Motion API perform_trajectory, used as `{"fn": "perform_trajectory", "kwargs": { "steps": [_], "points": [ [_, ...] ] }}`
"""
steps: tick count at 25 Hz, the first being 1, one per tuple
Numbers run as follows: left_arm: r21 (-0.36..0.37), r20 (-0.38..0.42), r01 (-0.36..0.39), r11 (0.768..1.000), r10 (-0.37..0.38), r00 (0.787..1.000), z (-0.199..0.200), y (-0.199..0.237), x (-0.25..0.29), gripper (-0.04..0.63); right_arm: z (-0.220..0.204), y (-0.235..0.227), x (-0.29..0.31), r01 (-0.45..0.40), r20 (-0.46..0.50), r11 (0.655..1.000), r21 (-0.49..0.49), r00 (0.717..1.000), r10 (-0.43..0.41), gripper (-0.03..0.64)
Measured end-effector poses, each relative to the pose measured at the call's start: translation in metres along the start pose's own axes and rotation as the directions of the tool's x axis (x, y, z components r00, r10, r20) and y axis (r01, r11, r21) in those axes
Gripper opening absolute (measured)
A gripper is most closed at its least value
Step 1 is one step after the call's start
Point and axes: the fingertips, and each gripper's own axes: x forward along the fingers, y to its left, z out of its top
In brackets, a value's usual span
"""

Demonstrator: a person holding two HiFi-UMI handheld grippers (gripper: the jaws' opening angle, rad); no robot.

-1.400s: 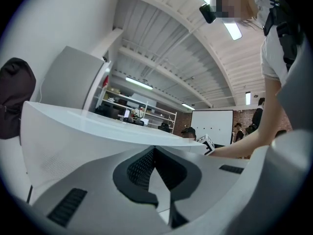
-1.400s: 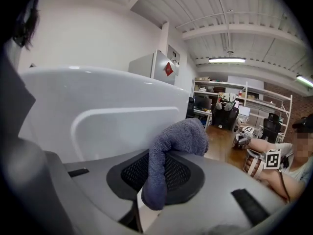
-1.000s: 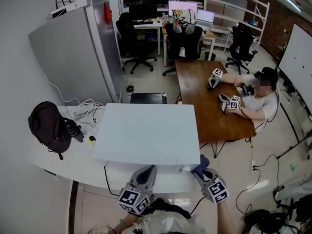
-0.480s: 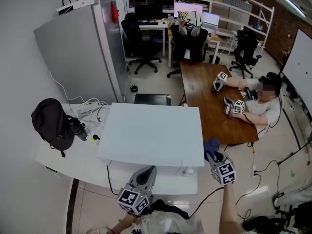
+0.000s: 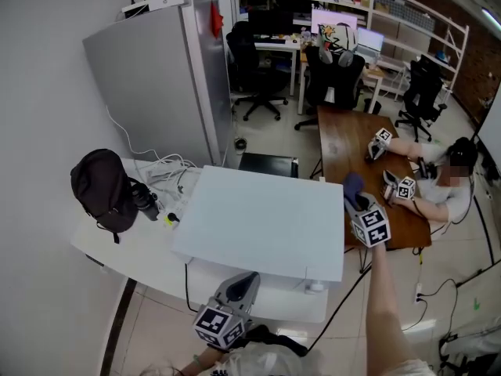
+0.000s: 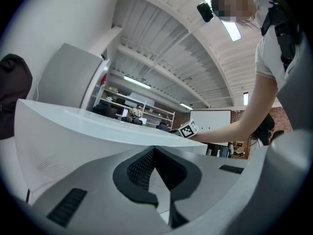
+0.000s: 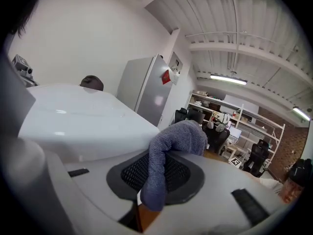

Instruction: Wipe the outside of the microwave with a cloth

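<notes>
Cloth (image 7: 177,140) pinched in outstretched right tool (image 5: 357,199).

The left grey plastic gripper (image 6: 155,154) and right grey plastic gripper (image 5: 358,202) carry black textured pads (image 6: 139,169) and black-and-white marker cubes (image 5: 369,227); the operator wears a white short-sleeved shirt (image 6: 270,57).

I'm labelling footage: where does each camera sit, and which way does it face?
Head view: on the person's head, looking steeply down on the microwave; left tongs, right tongs and right forearm show.
Left gripper view: rides the left tongs, shut and empty, tilted up past the microwave to the ceiling; the right forearm shows.
Right gripper view: rides the right tongs, shut on the cloth, facing over the microwave toward the fridge.
Shared: all see the microwave.
</notes>
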Motion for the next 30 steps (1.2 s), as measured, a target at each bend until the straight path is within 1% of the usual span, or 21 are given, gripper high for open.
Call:
{"fn": "perform_trajectory", "kwargs": {
  "steps": [2,5,9,12,16,19,22,26,30],
  "points": [
    [-0.003,0.003,-0.008,1.0,0.008,1.0,-0.001,0.001,0.0,-0.014,0.002,0.003,0.0,-0.013,0.005,1.0,-0.002,1.0,0.013,0.077],
    [-0.01,0.01,-0.017,1.0,0.017,1.0,0.0,0.001,-0.001,-0.014,0.002,0.017,-0.018,-0.037,0.026,0.999,-0.003,0.999,0.037,0.078],
    [-0.026,0.032,-0.031,0.999,0.032,0.999,0.001,0.003,-0.002,-0.014,0.0,0.052,-0.056,-0.059,0.058,0.998,-0.018,0.996,0.06,0.078],
    [-0.043,0.05,-0.041,0.998,0.043,0.998,0.001,0.003,-0.001,-0.014,-0.005,0.086,-0.092,-0.055,0.074,0.998,-0.005,0.996,0.056,0.078],
    [-0.051,0.05,-0.032,0.998,0.034,0.998,-0.002,0.0,0.001,-0.014,-0.007,0.14,-0.147,-0.044,0.09,0.997,0.057,0.995,0.039,0.078],
    [-0.045,0.034,-0.003,0.999,0.005,0.999,-0.007,-0.008,0.003,-0.014,-0.02,0.177,-0.182,-0.019,0.061,0.995,0.095,0.998,0.013,0.078],
    [-0.039,0.025,0.03,0.999,-0.029,0.999,-0.009,-0.019,0.006,-0.014,-0.03,0.204,-0.207,0.006,0.039,0.99,0.144,0.999,-0.012,0.078],
    [-0.035,0.019,0.05,0.998,-0.049,0.999,-0.012,-0.027,0.006,-0.014,-0.037,0.214,-0.218,0.017,0.042,0.979,0.201,0.999,-0.026,0.078],
    [-0.04,0.021,0.047,0.998,-0.046,0.999,-0.015,-0.028,0.001,-0.014,-0.039,0.194,-0.224,0.11,0.03,0.965,0.24,0.992,-0.121,0.078]
  ]
}}
